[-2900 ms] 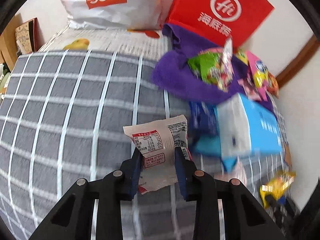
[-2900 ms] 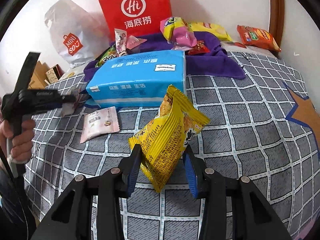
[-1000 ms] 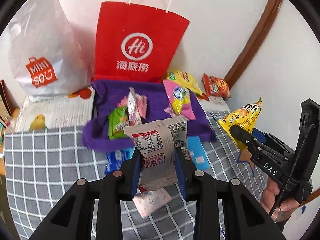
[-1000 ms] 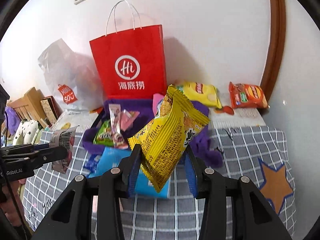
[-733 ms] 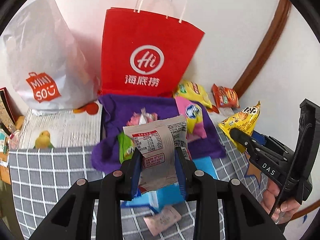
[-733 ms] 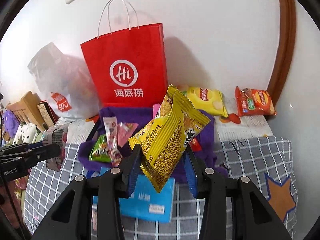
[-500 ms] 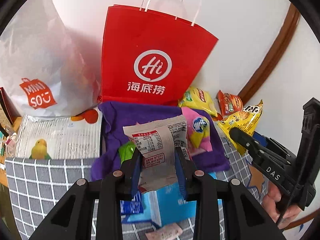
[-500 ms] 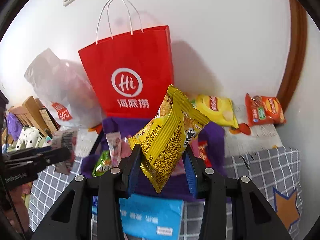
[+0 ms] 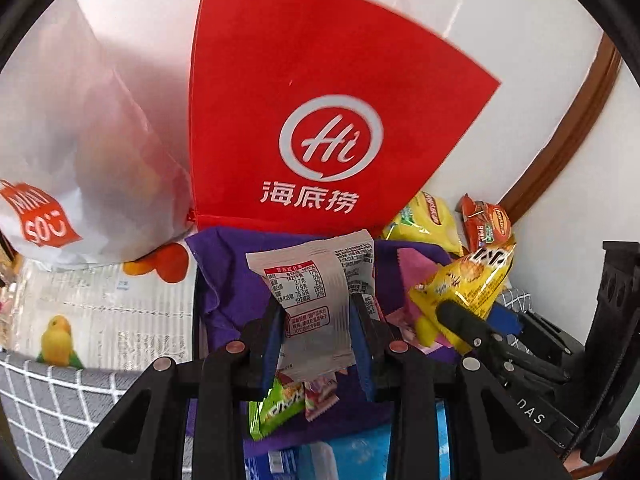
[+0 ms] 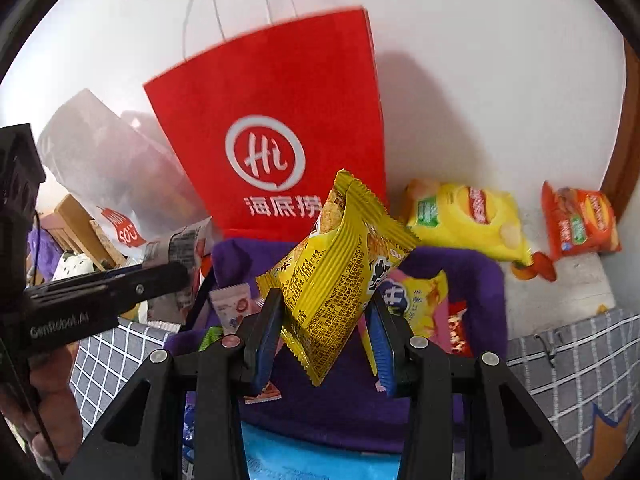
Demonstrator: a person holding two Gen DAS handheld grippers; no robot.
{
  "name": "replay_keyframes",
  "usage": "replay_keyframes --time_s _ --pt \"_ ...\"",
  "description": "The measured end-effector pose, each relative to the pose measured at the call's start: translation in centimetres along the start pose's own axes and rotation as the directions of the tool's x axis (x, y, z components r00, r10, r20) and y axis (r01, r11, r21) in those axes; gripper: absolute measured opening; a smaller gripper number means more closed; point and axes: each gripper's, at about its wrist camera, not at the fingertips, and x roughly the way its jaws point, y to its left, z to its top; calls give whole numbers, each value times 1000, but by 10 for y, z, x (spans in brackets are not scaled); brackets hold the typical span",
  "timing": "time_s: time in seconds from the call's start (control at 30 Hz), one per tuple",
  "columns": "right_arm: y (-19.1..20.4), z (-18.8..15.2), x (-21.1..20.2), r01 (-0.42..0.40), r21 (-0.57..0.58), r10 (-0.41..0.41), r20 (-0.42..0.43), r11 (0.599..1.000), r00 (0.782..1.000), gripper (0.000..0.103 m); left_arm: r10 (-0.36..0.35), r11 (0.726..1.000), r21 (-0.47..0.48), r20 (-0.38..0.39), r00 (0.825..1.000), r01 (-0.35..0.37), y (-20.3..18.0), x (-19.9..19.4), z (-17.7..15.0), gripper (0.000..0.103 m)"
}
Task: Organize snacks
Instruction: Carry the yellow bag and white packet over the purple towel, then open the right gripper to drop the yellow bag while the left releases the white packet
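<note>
We hold a grey-white snack packet [image 9: 316, 300] clamped in our left gripper [image 9: 318, 336] and a yellow snack bag [image 10: 340, 280] clamped in our right gripper [image 10: 326, 340], both above the purple cloth [image 10: 480, 280] at the bed's far edge, before the red paper bag [image 10: 280, 120].

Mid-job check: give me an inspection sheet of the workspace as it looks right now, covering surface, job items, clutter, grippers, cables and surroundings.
Surface: grey checked cover, partly under a purple cloth.
Job's things: white snack packet and yellow snack packet held above the purple cloth; green, pink and other small packs lie on it.
Clutter: yellow chip bag and orange chip bag by the wall; blue pack in front.
Grippers: left gripper shut on white snack packet; right gripper shut on yellow snack packet.
Cables: thin black cord beside the left hand.
Surroundings: red paper bag, white plastic bag, white wall.
</note>
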Motion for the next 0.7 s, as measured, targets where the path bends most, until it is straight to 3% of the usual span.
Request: replay_keyframes --time_s 0.07,0.37,0.57,0.7 --pt "-2 0 13 13 -15 -13 -46 1000 999 41 -5 1000 -15 -24 1000 5 7 10 0 30" --pt "0 -9 36 -8 -53 3 -98 999 995 41 -52 994 -102 -30 998 49 38 17 3 30" --pt "12 -13 43 -13 -92 1 -124 996 992 41 -29 991 -134 -9 1000 27 54 10 6 30" --pt "18 -17 46 -4 -129 -16 -154 992 988 41 3 991 -131 -39 999 -8 54 18 5 30"
